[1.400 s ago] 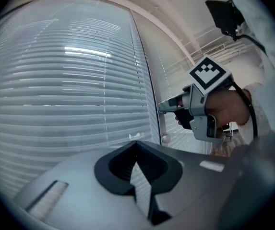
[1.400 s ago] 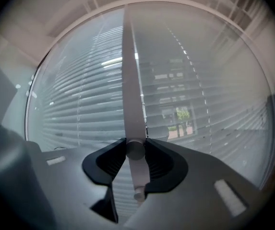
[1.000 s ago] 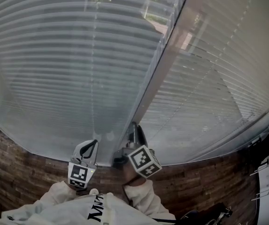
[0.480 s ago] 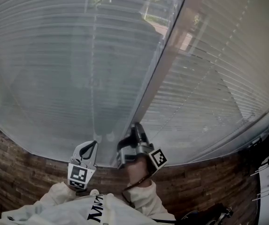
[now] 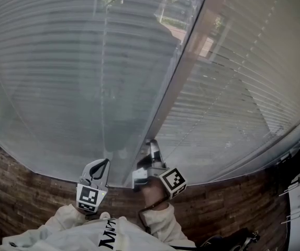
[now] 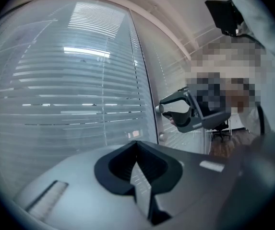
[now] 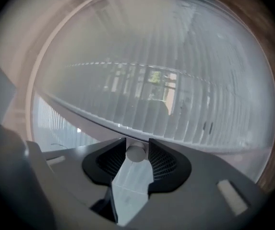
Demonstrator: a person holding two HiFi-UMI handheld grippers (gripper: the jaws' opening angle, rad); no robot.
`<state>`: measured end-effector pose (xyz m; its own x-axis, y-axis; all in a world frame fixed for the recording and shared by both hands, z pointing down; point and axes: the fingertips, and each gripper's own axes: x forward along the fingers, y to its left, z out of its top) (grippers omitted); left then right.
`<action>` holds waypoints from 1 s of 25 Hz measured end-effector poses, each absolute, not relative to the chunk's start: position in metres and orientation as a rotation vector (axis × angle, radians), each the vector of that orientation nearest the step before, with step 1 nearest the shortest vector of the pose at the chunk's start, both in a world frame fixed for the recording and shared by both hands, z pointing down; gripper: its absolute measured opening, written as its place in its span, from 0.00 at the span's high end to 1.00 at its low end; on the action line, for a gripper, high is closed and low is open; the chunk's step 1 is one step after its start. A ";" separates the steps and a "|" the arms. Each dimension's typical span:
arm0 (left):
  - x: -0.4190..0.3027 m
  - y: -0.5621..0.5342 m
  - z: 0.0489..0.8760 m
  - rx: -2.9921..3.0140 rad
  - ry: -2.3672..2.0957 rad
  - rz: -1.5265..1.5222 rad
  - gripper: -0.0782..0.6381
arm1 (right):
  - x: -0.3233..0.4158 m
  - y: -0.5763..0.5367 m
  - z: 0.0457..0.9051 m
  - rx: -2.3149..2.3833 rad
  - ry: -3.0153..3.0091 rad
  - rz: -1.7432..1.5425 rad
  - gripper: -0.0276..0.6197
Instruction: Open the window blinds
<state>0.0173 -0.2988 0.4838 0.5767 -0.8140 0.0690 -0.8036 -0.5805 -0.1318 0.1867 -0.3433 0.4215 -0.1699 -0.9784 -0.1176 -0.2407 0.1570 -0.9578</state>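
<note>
Right gripper [image 5: 151,149] is clamped on the blinds' wand knob [image 7: 136,153], tight against the mullion [image 5: 184,67]. Left gripper [image 5: 100,164] has its jaws together and empty, just left of the mullion's foot. Blinds [image 5: 60,72] flank the mullion, with free room only below their bottom edge.

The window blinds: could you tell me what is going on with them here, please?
A person stands at the window blinds with a gripper in each hand. The right gripper is closed on a small round knob, apparently the end of the blinds' tilt wand, near the post between the two panes. The left gripper hangs beside it, jaws together and empty. Some of the outside shows through the slats.
</note>
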 end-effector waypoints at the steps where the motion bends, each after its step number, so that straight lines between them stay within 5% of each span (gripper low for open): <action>1: 0.017 -0.299 0.484 -2.713 1.395 -0.186 0.89 | 0.186 -0.342 0.418 -1.267 1.671 -1.025 0.76; 6: 0.020 -0.300 0.485 -2.715 1.391 -0.189 0.89 | 0.180 -0.338 0.403 -1.552 2.135 -0.691 0.69; 16: 0.029 -0.297 0.490 -2.734 1.371 -0.196 0.89 | 0.143 -0.332 0.404 -2.263 2.835 0.691 0.62; 25: 0.033 -0.299 0.493 -2.744 1.368 -0.194 0.89 | 0.142 -0.340 0.420 -2.497 2.786 1.463 0.68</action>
<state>0.0333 -0.2991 0.4933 0.5958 -0.7990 0.0819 -0.7902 -0.6014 -0.1180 0.1421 -0.3404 0.4205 -0.0068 -0.9869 0.1612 -0.4277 0.1486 0.8916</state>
